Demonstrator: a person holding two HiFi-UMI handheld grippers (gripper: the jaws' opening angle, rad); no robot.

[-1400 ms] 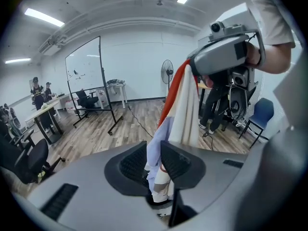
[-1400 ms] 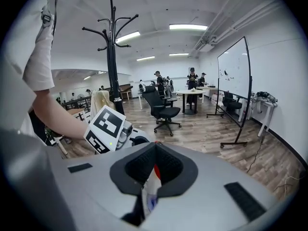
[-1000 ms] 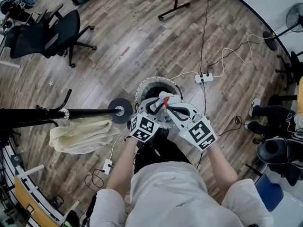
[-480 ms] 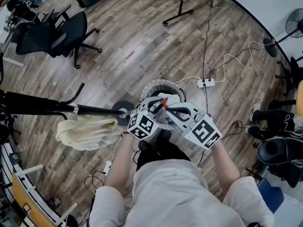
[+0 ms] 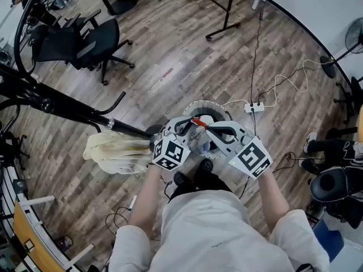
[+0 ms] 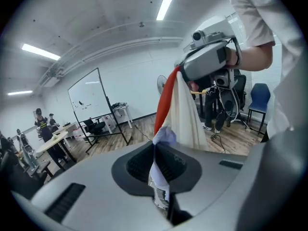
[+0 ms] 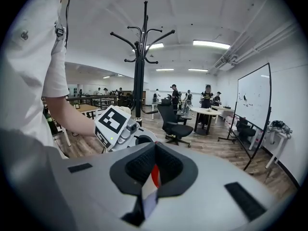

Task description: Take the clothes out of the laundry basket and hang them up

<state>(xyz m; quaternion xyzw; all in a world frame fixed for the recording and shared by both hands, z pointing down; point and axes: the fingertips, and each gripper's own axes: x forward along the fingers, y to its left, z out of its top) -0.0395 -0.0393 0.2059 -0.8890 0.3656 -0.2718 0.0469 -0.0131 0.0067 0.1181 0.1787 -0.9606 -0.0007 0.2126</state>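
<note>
A white garment with red and pale blue parts (image 5: 199,130) hangs between my two grippers, just above the round laundry basket (image 5: 226,111) on the floor. My left gripper (image 5: 189,123) has just been closing its jaws and now pinches the cloth (image 6: 179,110), which runs down into the slot between them (image 6: 158,177). Facing it, my right gripper (image 5: 207,127) is shut on the same garment, with a red and white strip (image 7: 153,176) caught between its pads. Each gripper appears in the other's view: the right gripper (image 6: 208,64) and the left gripper (image 7: 115,126).
A black coat rack (image 5: 74,107) leans across the left, with a cream cloth (image 5: 116,151) draped on it beside my left arm. The coat rack (image 7: 139,66) also stands behind the left gripper. A black office chair (image 5: 79,38), a power strip (image 5: 256,107) and cables lie on the wooden floor.
Both grippers have risen with the garment above the basket. The left jaws have closed on the cloth. My head has turned, bringing more of the coat rack into view.
</note>
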